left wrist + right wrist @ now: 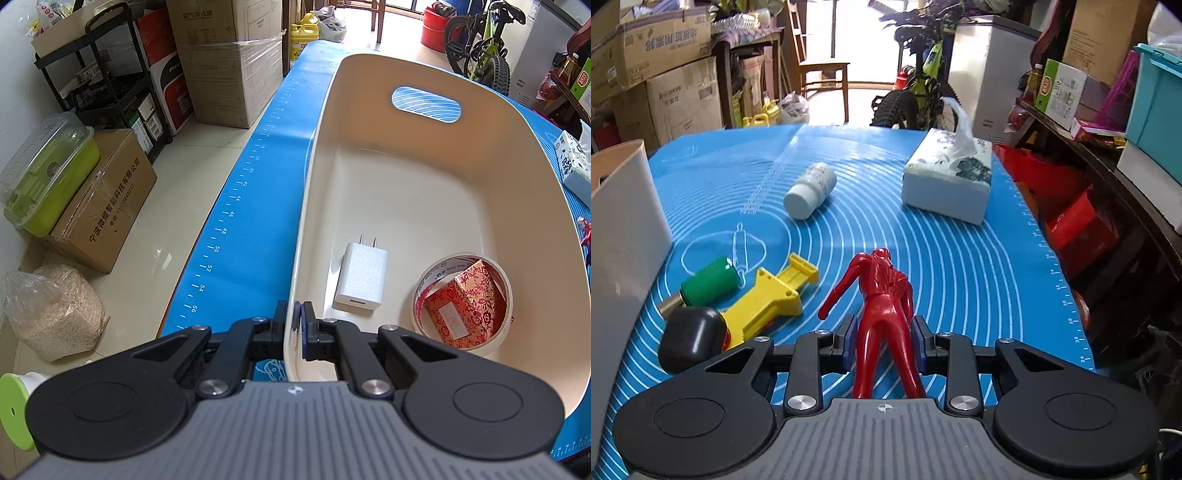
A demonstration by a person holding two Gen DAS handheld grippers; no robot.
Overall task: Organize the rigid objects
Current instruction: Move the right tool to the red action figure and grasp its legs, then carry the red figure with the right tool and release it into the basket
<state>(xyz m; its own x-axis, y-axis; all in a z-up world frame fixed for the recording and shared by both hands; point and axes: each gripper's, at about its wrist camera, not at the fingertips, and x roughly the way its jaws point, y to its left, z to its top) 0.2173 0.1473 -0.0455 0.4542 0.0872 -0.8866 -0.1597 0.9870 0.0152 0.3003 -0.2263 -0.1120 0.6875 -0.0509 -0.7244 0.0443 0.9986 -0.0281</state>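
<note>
Left wrist view gives me my left hand-held gripper (295, 325) clamped on the near wall of the cream bin (424, 74), one pad outside and one inside the rim, pressed together with only the wall between them. Inside that bin, just beyond the grip, a white charger (360, 280) lies flat with its prongs pointing toward the far end, and beside it, toward the bin's right wall, a roll of tape (463, 299) lies flat with a small red patterned box (465, 306) tilted inside its ring. The bin stands on the blue mat (255, 206) that covers the surface, near the mat's left edge. On the right wrist view, my right hand-held gripper (884, 339) has its blue pads against the hips of a red figure (882, 306), which lies on the mat with its head pointing away from me and its legs running back under the gripper body. The pads look to be touching both sides of it. Left of the figure lies a yellow toy (768, 302) with a green cylinder (709, 280) and a black rounded end (692, 338), close to the bin's outer wall. Farther from the figure, a white bottle (810, 195) lies on its side, and to the right of that bottle sits a tissue pack (947, 181).
</note>
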